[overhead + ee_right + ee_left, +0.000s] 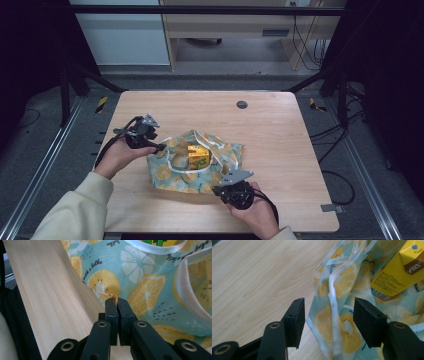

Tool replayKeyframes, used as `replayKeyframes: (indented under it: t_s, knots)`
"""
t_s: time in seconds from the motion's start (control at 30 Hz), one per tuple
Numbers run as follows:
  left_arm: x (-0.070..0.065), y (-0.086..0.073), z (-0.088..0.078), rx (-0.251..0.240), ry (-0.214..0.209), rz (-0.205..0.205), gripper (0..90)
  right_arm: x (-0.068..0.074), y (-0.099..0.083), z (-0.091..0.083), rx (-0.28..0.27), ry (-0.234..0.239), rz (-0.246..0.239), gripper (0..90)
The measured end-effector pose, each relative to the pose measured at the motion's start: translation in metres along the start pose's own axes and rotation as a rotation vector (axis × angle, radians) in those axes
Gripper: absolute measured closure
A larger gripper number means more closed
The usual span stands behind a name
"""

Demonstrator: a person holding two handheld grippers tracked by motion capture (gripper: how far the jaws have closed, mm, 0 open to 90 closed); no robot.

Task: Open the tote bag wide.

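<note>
A: Where's the bag (pixel 200 162)?

B: Near the middle of the table (pixel 280 150), a bit toward the near side. It's a teal cloth printed with lemon slices, lying slack and spread open, with pale handles (pixel 212 145) looped over it.

A: Anything in it?

B: A yellow carton (pixel 198 156) sits in its mouth, tilted. In the left gripper view the carton (pixel 397 270) lies beyond the right jaw, barcode toward the camera.

A: And the right gripper (pixel 224 189)?

B: At the bag's near right edge, in the person's right hand (pixel 257 210). In its own view the right gripper (pixel 117 302) has its jaws pressed together on a pinch of the bag's fabric (pixel 113 296), which puckers up between the tips.

A: The left gripper (pixel 161 147)?

B: At the bag's far left corner, in the left hand (pixel 117 155). In its own view the left gripper (pixel 328 312) has its jaws about half apart. A fold of the bag and one handle strip (pixel 334 315) stand between them, touching neither pad as far as I can see.

A: So it's not gripping?

B: No. There's a gap on both sides of the fold.

A: What's around it all?

B: Bare wood, with a round grommet (pixel 242 104) far from the bag.
</note>
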State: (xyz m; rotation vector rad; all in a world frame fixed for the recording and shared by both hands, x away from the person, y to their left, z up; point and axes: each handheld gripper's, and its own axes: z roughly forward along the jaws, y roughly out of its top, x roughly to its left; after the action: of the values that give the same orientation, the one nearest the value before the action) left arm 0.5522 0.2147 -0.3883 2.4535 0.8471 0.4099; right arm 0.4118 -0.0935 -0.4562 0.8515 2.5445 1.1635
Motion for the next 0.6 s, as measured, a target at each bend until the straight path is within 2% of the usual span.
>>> replayKeyframes:
  t_s: [0.1,0.13,0.17,0.2,0.23,0.27,0.3,0.33,0.37,0.53,0.57,0.6]
  knots:
    - [-0.002,0.005,0.005,0.023,0.005,0.019,52.5,0.0,0.0,0.0,-0.004,0.002,0.0,87.4]
    - [-0.003,0.006,0.008,0.034,-0.004,0.023,52.5,0.0,0.0,-0.001,-0.002,0.004,-0.002,87.2]
    - [-0.003,0.007,0.009,0.039,-0.007,0.03,63.1,-0.001,0.0,-0.002,-0.002,0.003,0.001,87.1]
    - [-0.003,0.007,0.01,0.05,-0.007,0.041,67.5,-0.001,-0.001,-0.002,-0.003,0.002,0.0,87.0]
    - [-0.004,0.008,0.009,0.052,-0.005,0.05,67.5,-0.001,-0.001,-0.002,-0.003,0.002,0.0,87.0]
    - [-0.005,0.007,0.008,0.053,-0.008,0.065,77.7,-0.001,-0.001,-0.001,0.002,0.002,-0.001,86.8]
    - [-0.006,0.007,0.007,0.049,-0.018,0.071,77.7,-0.001,-0.001,-0.001,0.002,0.002,-0.001,86.8]
    - [-0.011,0.006,0.002,0.033,-0.026,0.081,84.1,0.0,-0.001,0.0,0.007,0.003,-0.002,86.6]
    - [-0.013,0.005,-0.001,0.013,-0.02,0.084,85.5,0.0,-0.001,0.0,0.015,0.003,-0.006,86.6]
    - [-0.028,0.002,-0.026,-0.091,-0.03,0.077,88.4,0.002,-0.002,0.003,0.026,-0.001,-0.013,86.4]
    - [-0.032,0.001,-0.033,-0.122,-0.047,0.075,88.6,0.001,-0.002,0.003,0.028,-0.004,-0.013,86.4]
    - [-0.032,0.001,-0.033,-0.122,-0.047,0.075,88.7,0.001,-0.002,0.003,0.028,-0.004,-0.013,86.4]
